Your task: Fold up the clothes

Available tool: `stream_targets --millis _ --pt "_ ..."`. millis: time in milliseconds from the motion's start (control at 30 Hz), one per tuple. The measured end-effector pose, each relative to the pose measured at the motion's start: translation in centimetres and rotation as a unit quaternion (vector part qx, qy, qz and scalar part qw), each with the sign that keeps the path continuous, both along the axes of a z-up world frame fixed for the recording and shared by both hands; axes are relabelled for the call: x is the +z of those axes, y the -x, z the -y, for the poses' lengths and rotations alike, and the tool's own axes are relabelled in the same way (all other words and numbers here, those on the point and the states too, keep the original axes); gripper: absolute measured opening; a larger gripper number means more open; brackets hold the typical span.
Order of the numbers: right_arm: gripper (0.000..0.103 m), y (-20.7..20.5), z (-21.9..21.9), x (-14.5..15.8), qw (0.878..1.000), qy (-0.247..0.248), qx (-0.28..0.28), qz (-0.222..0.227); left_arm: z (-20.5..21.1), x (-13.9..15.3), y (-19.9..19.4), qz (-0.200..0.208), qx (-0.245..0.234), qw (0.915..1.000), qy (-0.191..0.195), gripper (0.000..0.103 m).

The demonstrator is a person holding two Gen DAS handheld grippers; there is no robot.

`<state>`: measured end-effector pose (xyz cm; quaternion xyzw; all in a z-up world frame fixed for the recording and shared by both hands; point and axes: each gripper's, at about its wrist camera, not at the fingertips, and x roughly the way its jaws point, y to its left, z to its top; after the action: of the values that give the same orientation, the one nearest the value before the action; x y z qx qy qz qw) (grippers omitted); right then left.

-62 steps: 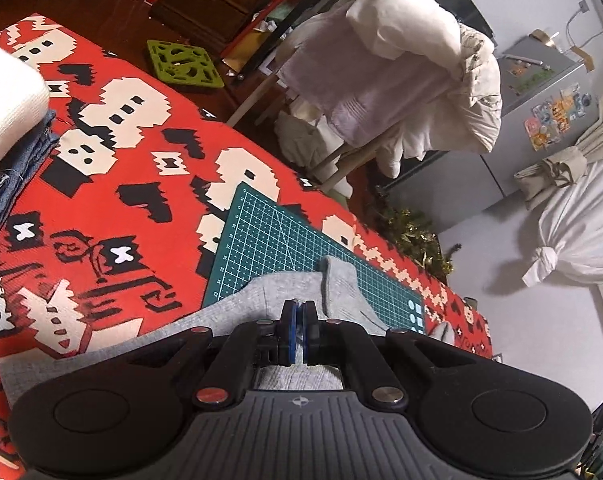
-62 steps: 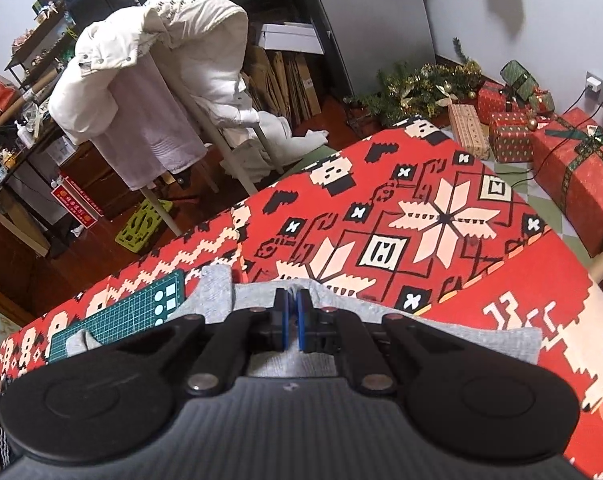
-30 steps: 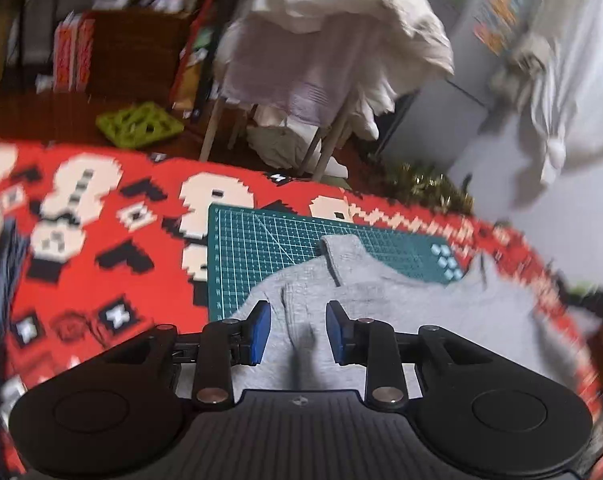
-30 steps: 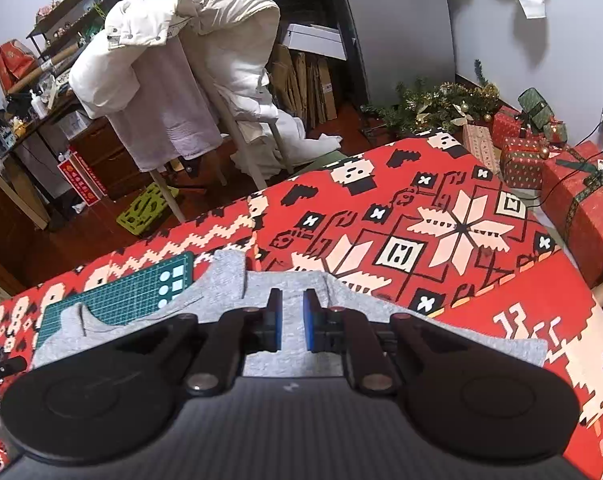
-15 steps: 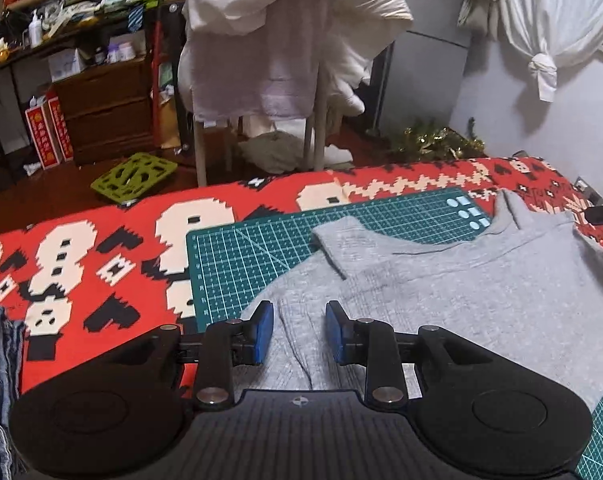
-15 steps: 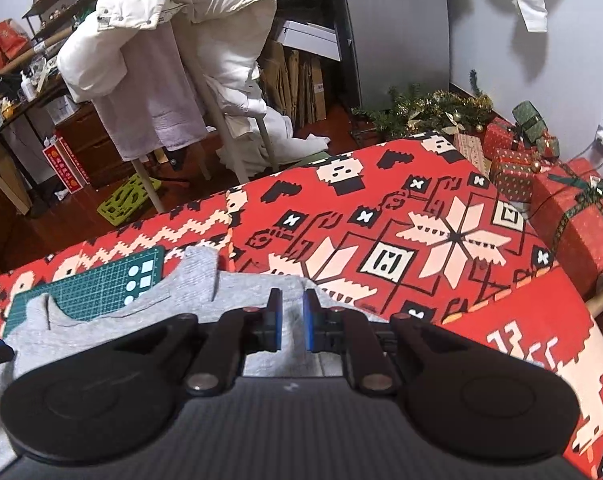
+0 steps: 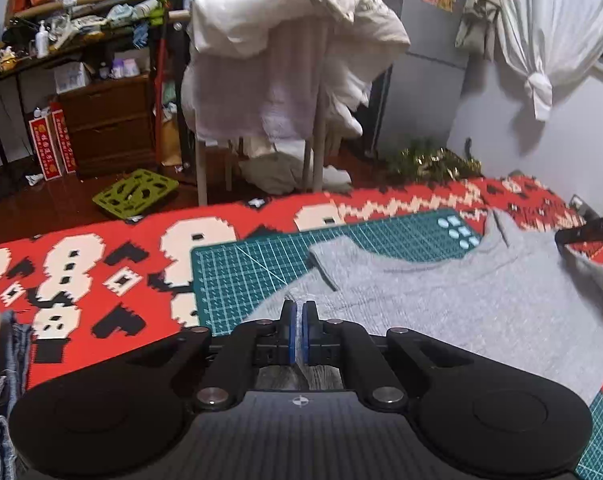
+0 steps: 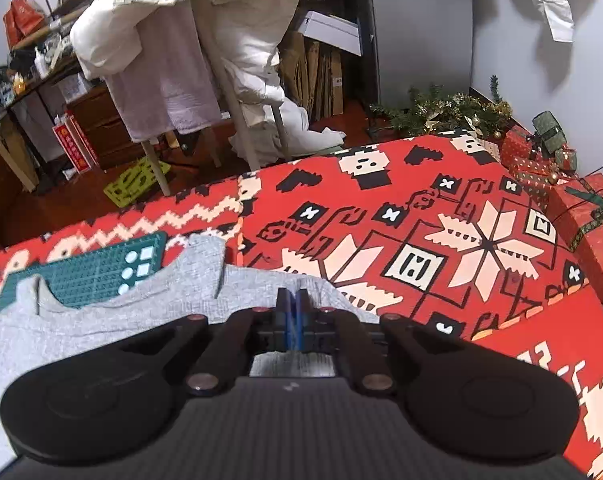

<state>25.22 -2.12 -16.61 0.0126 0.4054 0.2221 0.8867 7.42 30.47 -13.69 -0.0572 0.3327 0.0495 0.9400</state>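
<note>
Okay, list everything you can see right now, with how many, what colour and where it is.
grey top: one, grey, spread flat over the blanket and part of the cutting mat
cutting mat: one, green with a grid, on the blanket under the top's collar
blanket: one, red with cream and black patterns, covering the work surface
denim: blue, at the left edge; count unclear
chair: one, pale wood, draped with white and lilac fabric, behind the surface
trivet: one, lime green, on the floor
gift boxes: several, red and green, far right
left hand-held gripper: black, shut on the top
right hand-held gripper: black, shut on the top
</note>
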Motion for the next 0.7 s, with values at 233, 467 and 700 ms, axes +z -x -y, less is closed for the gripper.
stream_targets --millis 233,467,700 --pt "0.002 1.4 1.8 2.6 0.999 -0.034 -0.009 0.023 -0.4 2.7 3.0 0.041 0.017 0.9988 0.019 0.003" --pt "0.002 1.3 1.7 3.3 0.999 -0.037 -0.006 0.027 -1.3 1.9 3.0 0.025 0.036 0.9988 0.019 0.003" --pt "0.002 -0.7 0.7 0.2 1.0 -0.007 -0.018 -0.003 -1.7 -0.9 0.8 -0.013 0.035 0.9991 0.019 0.003"
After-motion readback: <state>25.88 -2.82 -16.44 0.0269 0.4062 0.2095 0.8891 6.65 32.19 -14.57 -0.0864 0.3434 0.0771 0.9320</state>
